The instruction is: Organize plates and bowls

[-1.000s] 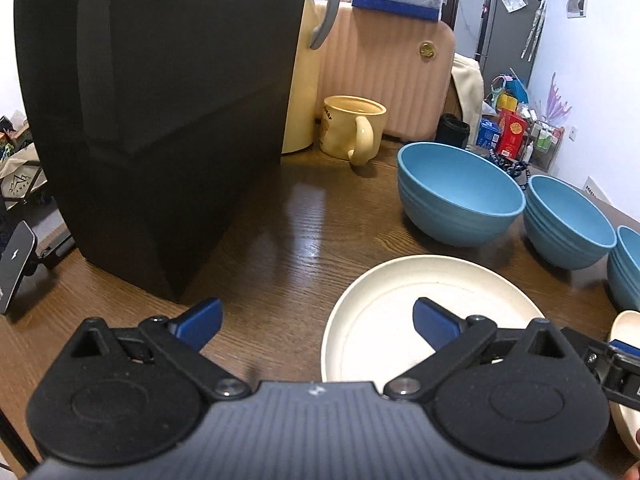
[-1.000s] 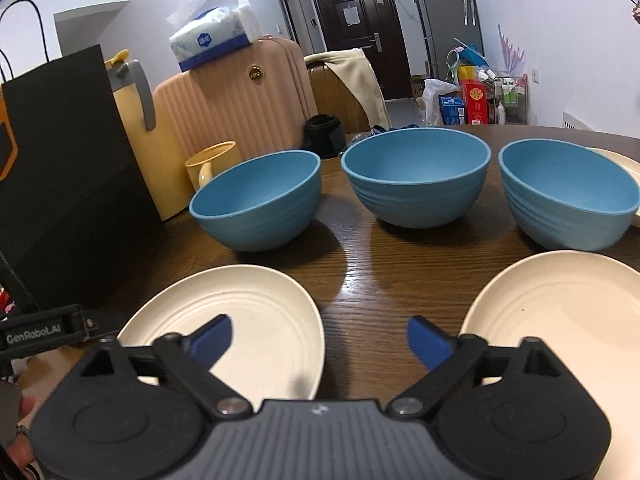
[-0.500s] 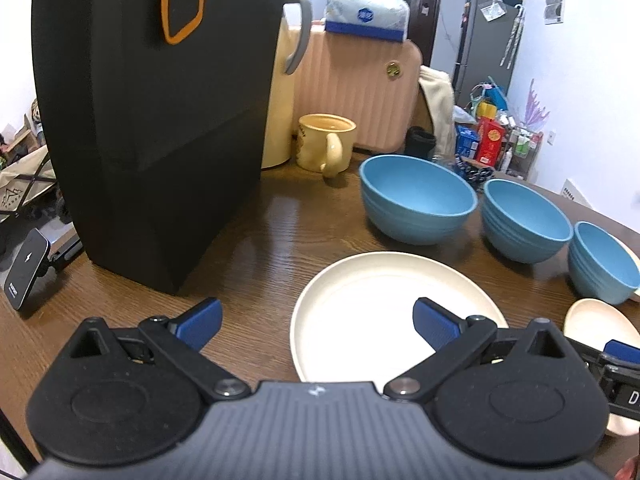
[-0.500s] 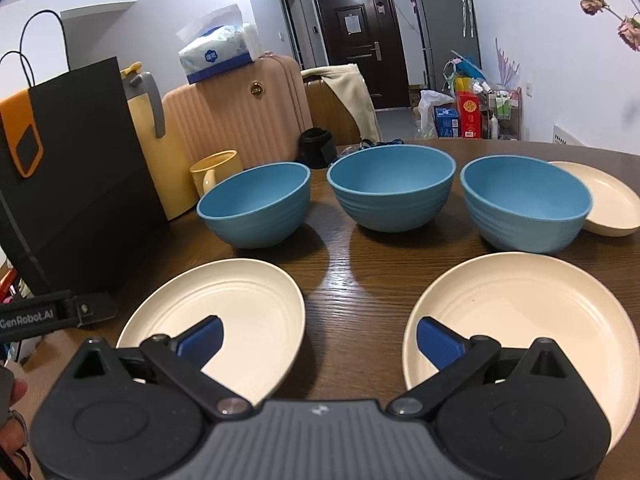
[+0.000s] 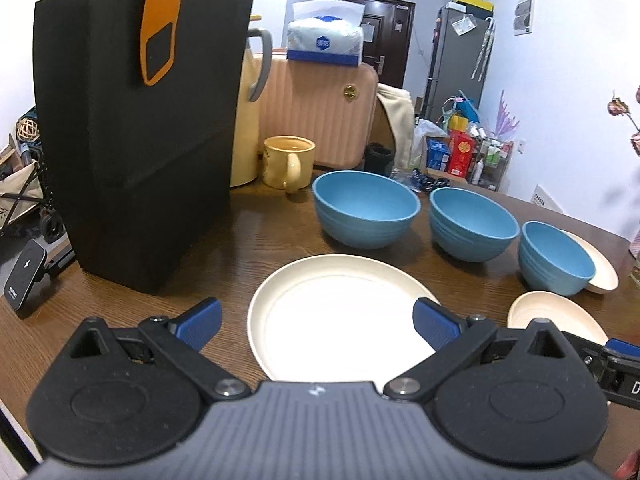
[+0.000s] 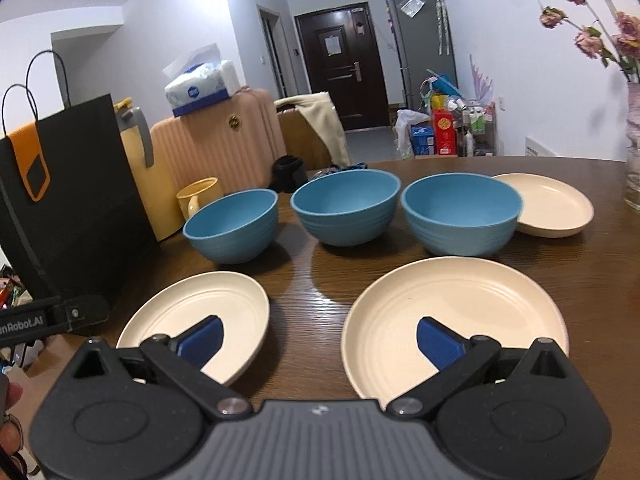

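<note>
Plates (image 6: 456, 312) & bowls (image 6: 344, 212) spread on table (image 6: 312, 280), unstacked | step: pre-grasp | L gripper (image 5: 316, 320) & R gripper (image 6: 318, 338) both released, empty | next: pinch plate rim, stack w/ others

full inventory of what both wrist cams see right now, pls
bowls: 3, blue, in a row across mid-table
plates: 3, cream; two in front of the bowls, one behind the right bowl
mug: 1, yellow, behind the left bowl
paper bag: 1, black with orange tab, left side of table
table: 1, dark wood
suitcase: 1, pink, behind table, tissue pack on top
left gripper: jaws open, above left plate
right gripper: jaws open, between front plates
</note>
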